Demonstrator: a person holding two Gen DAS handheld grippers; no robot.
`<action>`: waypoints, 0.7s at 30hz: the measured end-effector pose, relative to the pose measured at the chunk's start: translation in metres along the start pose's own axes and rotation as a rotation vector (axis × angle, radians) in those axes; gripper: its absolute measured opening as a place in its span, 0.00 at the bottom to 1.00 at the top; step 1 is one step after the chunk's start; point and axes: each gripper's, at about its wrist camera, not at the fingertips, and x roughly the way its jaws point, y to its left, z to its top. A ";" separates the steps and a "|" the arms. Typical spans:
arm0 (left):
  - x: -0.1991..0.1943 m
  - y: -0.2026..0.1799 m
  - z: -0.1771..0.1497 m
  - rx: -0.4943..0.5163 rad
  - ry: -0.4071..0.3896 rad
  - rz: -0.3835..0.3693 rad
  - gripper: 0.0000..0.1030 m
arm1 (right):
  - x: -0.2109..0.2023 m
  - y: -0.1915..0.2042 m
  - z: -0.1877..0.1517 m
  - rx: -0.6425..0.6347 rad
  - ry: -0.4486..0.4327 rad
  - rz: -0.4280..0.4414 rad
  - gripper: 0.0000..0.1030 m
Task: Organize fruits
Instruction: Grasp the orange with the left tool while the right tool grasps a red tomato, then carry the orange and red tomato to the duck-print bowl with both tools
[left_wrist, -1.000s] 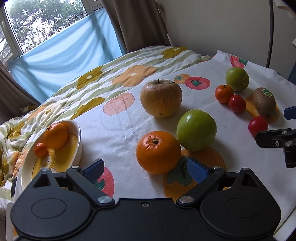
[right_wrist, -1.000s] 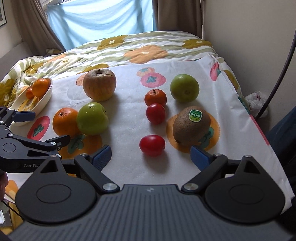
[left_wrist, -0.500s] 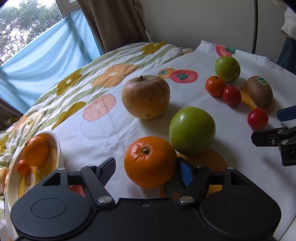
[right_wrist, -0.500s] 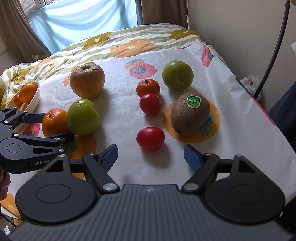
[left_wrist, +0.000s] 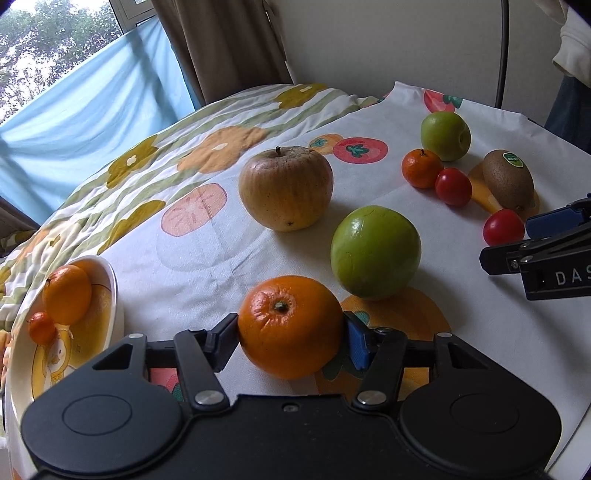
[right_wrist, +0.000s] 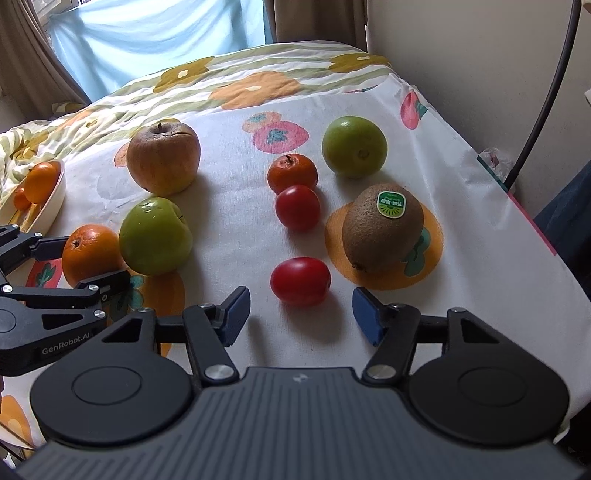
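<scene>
Left claw (left_wrist: 291, 334): jaws have just been closing and both pads now sit against the sides of the large orange (left_wrist: 290, 326), which rests on the fruit-print cloth (left_wrist: 207, 258) over the counter. Green apple (left_wrist: 375, 251) just beside the orange, on its far right; yellow-brown apple (left_wrist: 285, 187) farther back. White bowl (left_wrist: 110, 291) at far left holds two small oranges. Right claw (right_wrist: 300, 314): jaws have just been closing too, but the blue pads stand clear on either side of the near red tomato (right_wrist: 300, 280), nothing gripped. Kiwi (right_wrist: 382, 227) with green sticker near the tomato's right; second tomato (right_wrist: 297, 208), small tangerine (right_wrist: 292, 173) and round green fruit (right_wrist: 354, 147) lie behind.
</scene>
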 end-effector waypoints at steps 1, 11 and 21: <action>-0.001 0.000 -0.001 -0.004 0.001 0.003 0.61 | 0.001 0.000 0.001 -0.001 -0.002 -0.002 0.72; -0.007 0.000 -0.006 -0.066 0.024 0.039 0.61 | 0.005 0.001 0.006 -0.041 -0.007 -0.006 0.58; -0.031 0.006 -0.015 -0.165 0.036 0.146 0.61 | -0.007 0.000 0.016 -0.078 -0.009 0.048 0.49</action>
